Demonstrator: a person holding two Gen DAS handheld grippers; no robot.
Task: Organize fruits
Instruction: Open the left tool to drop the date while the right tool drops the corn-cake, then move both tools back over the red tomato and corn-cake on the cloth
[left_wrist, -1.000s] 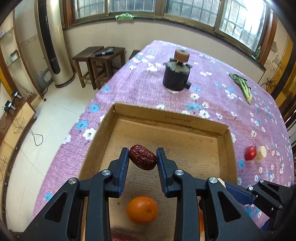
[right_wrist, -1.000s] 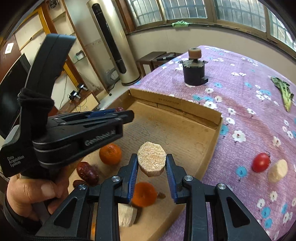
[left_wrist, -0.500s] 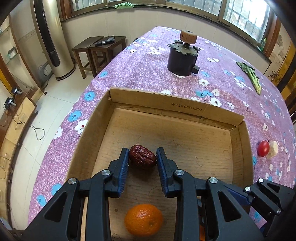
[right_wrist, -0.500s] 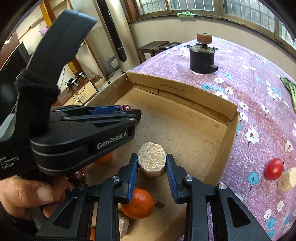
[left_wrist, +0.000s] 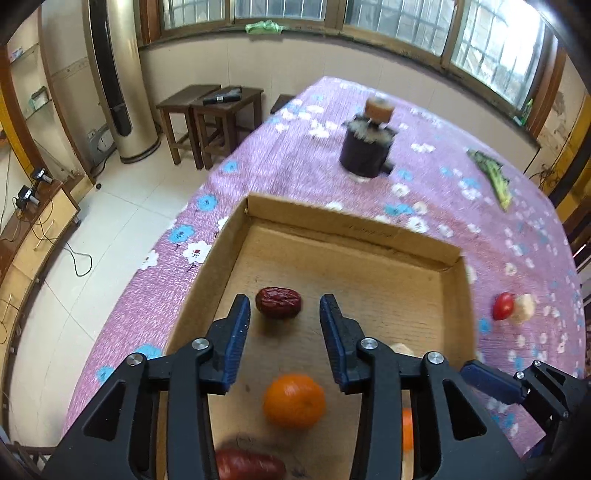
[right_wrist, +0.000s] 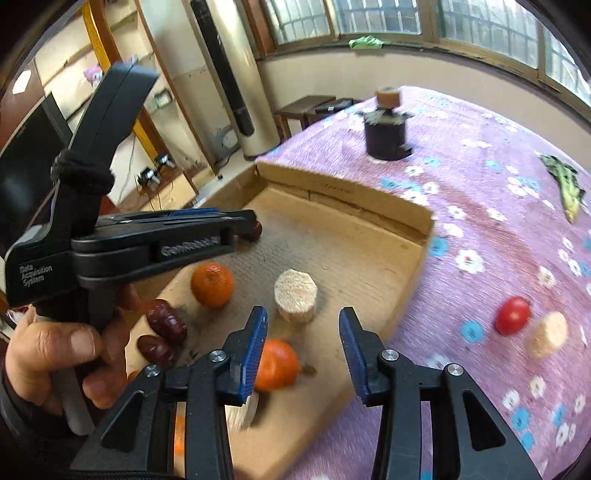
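Nearest to us, our left tongs (left_wrist: 284, 308) and right tongs (right_wrist: 303, 321) both hang over the shallow brown cardboard box (left_wrist: 354, 236), their jaws opening and gripping nothing. Between the left tongs' blue pads (left_wrist: 240, 321), though touching neither, a wrinkled dark red date (left_wrist: 277, 302) lies on the box floor. Nearer than it sits a round orange tangerine (left_wrist: 293, 400), and another dark red date (left_wrist: 247, 463) shows at the near edge. Just beyond the right tongs' tips a pale beige faceted fruit chunk (right_wrist: 295, 295) stands on the box floor, free of the pads; a second orange tangerine (right_wrist: 277, 365) lies partly behind the left pad. A hand (right_wrist: 62, 354) grips the left tool's handle. To the right of the box, on the purple flowered cloth of the desk (left_wrist: 295, 166), a small red tomato (right_wrist: 512, 315) lies just beside another beige chunk (right_wrist: 548, 334). Farther off stands a dark cylindrical pot (left_wrist: 367, 155) with a brown round knob, and far right lies a green leafy vegetable (left_wrist: 493, 177).
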